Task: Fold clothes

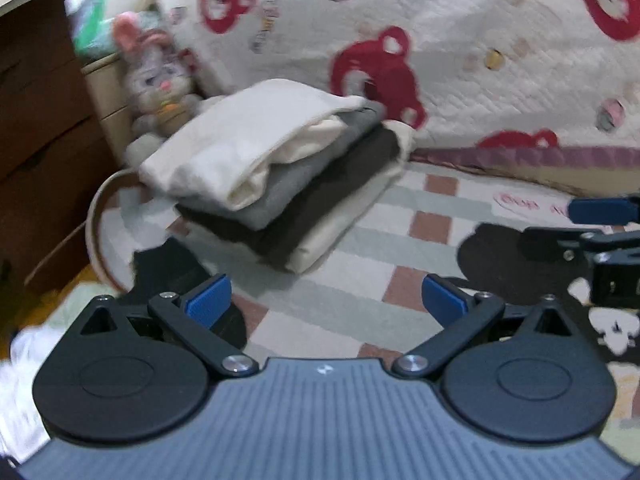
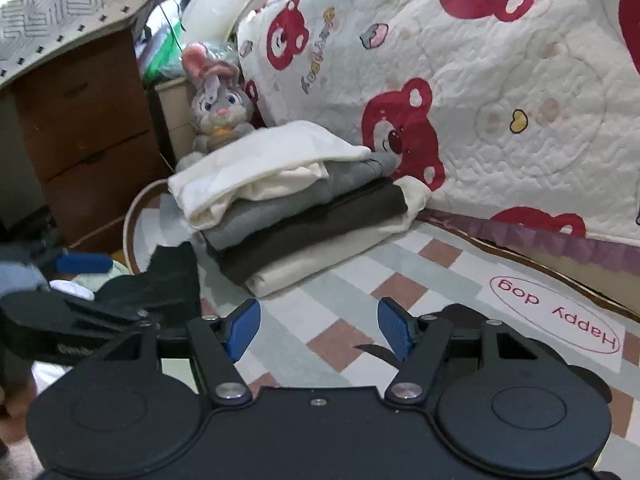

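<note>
Resting on a checked rug (image 2: 352, 280) of pale green, white and terracotta squares, a stack of folded clothes (image 2: 304, 208) sits near the rug's far edge, just in front of a bed draped with a white quilt (image 2: 520, 100) printed with red bears. Stack, top to bottom: cream garment (image 2: 256, 164), loosely folded with its open edge toward the camera; light grey garment (image 2: 288, 208); dark brown garment (image 2: 320, 232); cream garment at the base (image 2: 320, 264), touching the rug. Same stack in the left wrist view (image 1: 280, 176), slightly blurred. Behind the stack, beside the bed's corner: grey plush rabbit (image 2: 218, 108) with pink ears, upright, close against the pile. Left of the rabbit: brown wooden drawer unit (image 2: 80, 136). Near the rug's left edge, in front of the stack: a crumpled black garment (image 2: 168, 280), unfolded, lying partly on the rug; further loose white and pale items beside it, too blurred to identify. Rug carries an oval label reading "Happy dog" (image 2: 556, 316). Left tool (image 1: 326, 300): blue-padded fingers spread wide, nothing between them, held low over the rug and well apart from the stack. Right tool (image 2: 319, 326): fingers likewise spread, holding nothing, over the rug short of the stack. Each tool appears at the edge of the other's view, the two side by side.
</note>
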`<state>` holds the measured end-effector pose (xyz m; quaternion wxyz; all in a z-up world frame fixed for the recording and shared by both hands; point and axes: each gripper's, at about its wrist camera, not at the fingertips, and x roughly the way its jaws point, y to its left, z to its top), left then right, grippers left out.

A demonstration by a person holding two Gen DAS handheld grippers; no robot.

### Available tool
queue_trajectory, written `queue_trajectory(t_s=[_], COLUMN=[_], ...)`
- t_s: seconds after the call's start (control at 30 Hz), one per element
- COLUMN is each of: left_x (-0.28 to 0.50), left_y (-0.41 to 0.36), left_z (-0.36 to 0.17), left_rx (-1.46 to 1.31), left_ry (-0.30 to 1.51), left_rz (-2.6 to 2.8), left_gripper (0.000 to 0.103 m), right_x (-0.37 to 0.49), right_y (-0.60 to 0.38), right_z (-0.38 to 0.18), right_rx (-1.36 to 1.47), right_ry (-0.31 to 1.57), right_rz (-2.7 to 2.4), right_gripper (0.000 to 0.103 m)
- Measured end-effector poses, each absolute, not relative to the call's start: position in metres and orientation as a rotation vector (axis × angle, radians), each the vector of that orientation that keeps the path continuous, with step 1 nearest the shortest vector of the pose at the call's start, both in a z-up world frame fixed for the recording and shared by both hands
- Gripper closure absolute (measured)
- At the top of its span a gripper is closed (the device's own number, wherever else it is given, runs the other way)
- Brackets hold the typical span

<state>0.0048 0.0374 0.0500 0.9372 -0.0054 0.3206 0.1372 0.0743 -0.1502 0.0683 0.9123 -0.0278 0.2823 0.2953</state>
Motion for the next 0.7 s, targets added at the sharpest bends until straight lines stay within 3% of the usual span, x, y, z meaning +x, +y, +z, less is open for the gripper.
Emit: queue_trajectory(t_s=[0.7], left_x=[-0.022], left_y=[0.021], left_z=[0.048], left_rx=[-0.023], left_ry=[0.628], left_rz=[0.260], left_gripper=[0.000], right_x=[0.048], right_y=[-0.164], right_z=[0.064], right_rx=[-0.069], right_ry=[0.575], right_rz=[0.603], right_gripper=[0.033])
